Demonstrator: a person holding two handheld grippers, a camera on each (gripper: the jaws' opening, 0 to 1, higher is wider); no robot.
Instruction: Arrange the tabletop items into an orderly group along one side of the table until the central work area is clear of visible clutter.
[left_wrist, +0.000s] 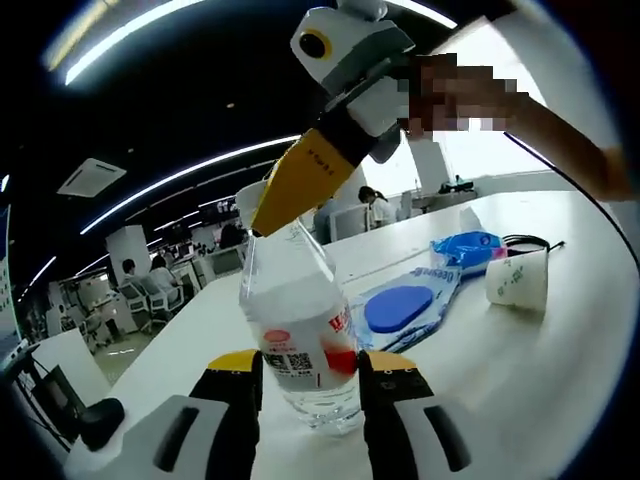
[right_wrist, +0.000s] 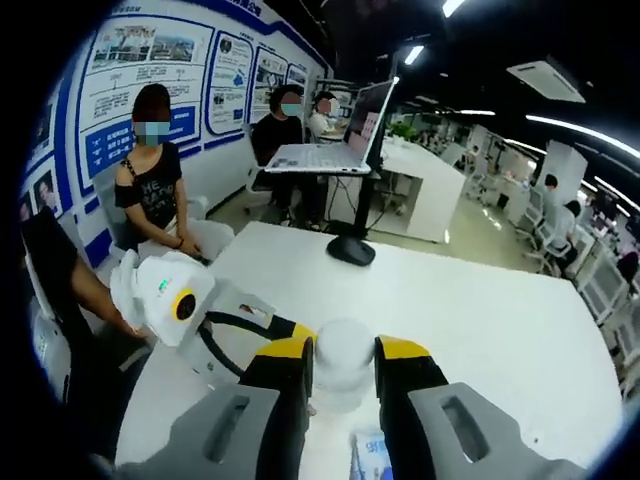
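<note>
1. In my left gripper view the left gripper (left_wrist: 310, 385) has its jaws closed in on the body of a clear plastic bottle (left_wrist: 300, 330), which stands upright on the white table (left_wrist: 520, 380) at about 6 o'clock in the view.
2. The bottle looks nearly empty; I can't make out a liquid level. Its white label carries a QR code and red markings, but the writing is too small for me to read.
3. The right gripper (left_wrist: 262, 215) comes down from 1 o'clock, its yellow jaw tips at the bottle's top.
4. In my right gripper view the right gripper (right_wrist: 343, 370) has its jaws pinched narrow on the bottle's white cap (right_wrist: 343, 355), at 6 o'clock. The left gripper (right_wrist: 185, 305) sits at 8 o'clock, low beside the bottle.
5. At 3 o'clock of the bottle lies a blue plastic package (left_wrist: 420, 300), flat on the table, with a round dark blue patch; its print is unreadable.
6. Farther toward 3 o'clock a white paper cup (left_wrist: 518, 280) lies on its side, its green print too blurred to read. I can't see into it.
</note>
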